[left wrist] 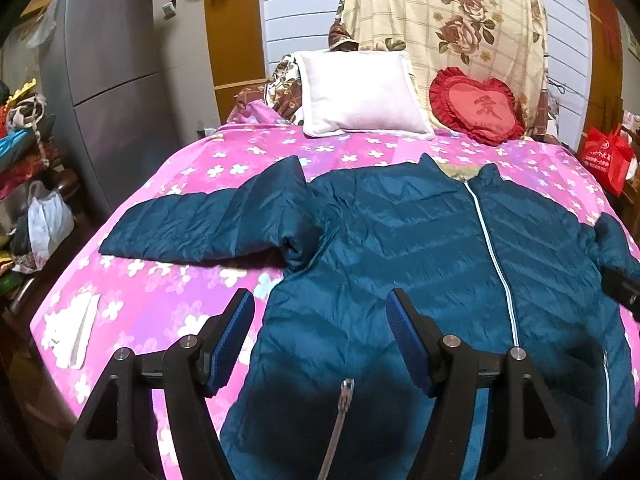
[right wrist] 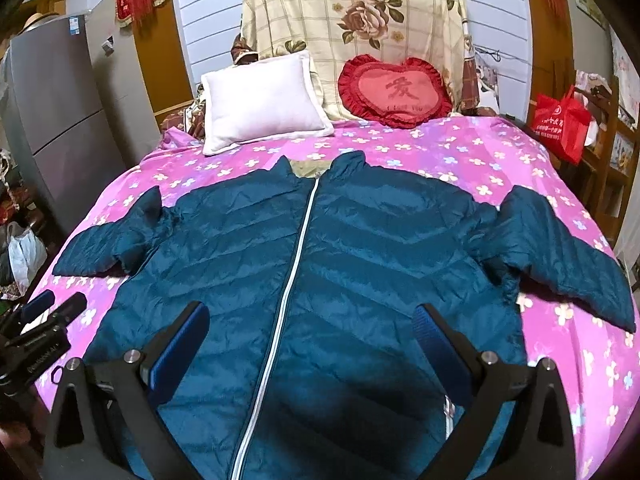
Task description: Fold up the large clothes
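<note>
while the teal quilted jacket is lying flat and front-up on the pink flowered bed, zipped shut with both sleeves spreading outward, the left gripper is hovering above its lower left side, jaws standing released with nothing between them. the right gripper is hanging over the lower front near the pale zipper, jaws likewise spread and gripping nothing. a white pillow and a red heart cushion are leaning at the head of the bed, well apart from the collar.
</note>
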A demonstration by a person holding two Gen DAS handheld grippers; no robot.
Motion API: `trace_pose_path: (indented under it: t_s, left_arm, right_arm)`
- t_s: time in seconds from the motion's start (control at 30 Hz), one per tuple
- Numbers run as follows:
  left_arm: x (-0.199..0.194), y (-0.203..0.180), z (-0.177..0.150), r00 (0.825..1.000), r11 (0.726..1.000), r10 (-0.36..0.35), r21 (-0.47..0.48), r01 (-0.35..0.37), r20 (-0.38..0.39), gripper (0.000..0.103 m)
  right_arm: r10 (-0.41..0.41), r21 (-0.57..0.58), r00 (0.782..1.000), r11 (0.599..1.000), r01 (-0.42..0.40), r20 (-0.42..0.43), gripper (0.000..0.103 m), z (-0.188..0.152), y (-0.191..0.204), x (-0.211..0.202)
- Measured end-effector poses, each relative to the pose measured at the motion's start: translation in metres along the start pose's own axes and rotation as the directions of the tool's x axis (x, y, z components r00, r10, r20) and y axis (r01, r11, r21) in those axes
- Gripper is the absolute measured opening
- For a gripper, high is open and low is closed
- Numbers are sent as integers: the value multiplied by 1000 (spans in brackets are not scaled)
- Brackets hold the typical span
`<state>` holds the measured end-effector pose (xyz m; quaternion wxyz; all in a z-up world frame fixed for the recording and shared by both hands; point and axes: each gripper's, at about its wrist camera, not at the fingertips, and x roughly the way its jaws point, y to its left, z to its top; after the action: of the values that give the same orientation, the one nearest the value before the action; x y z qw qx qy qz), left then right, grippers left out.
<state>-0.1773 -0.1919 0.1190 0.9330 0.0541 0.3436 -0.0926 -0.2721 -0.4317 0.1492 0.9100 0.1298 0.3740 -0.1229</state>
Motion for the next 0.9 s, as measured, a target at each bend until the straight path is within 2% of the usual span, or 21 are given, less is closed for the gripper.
trace_pose_path:
  t_s: [0.27, 0.9]
  left_arm:
    - [34, 2, 9, 1000, 999, -15, -42, 14, -20, 45]
    - [97, 6, 15, 998, 999, -4, -49, 1, -65, 45]
  right_arm:
    - [-13, -9, 999, 1000, 14, 33, 103, 4, 5, 41]
    - [-30, 5, 999, 1000, 30, -43, 103, 8, 16, 138]
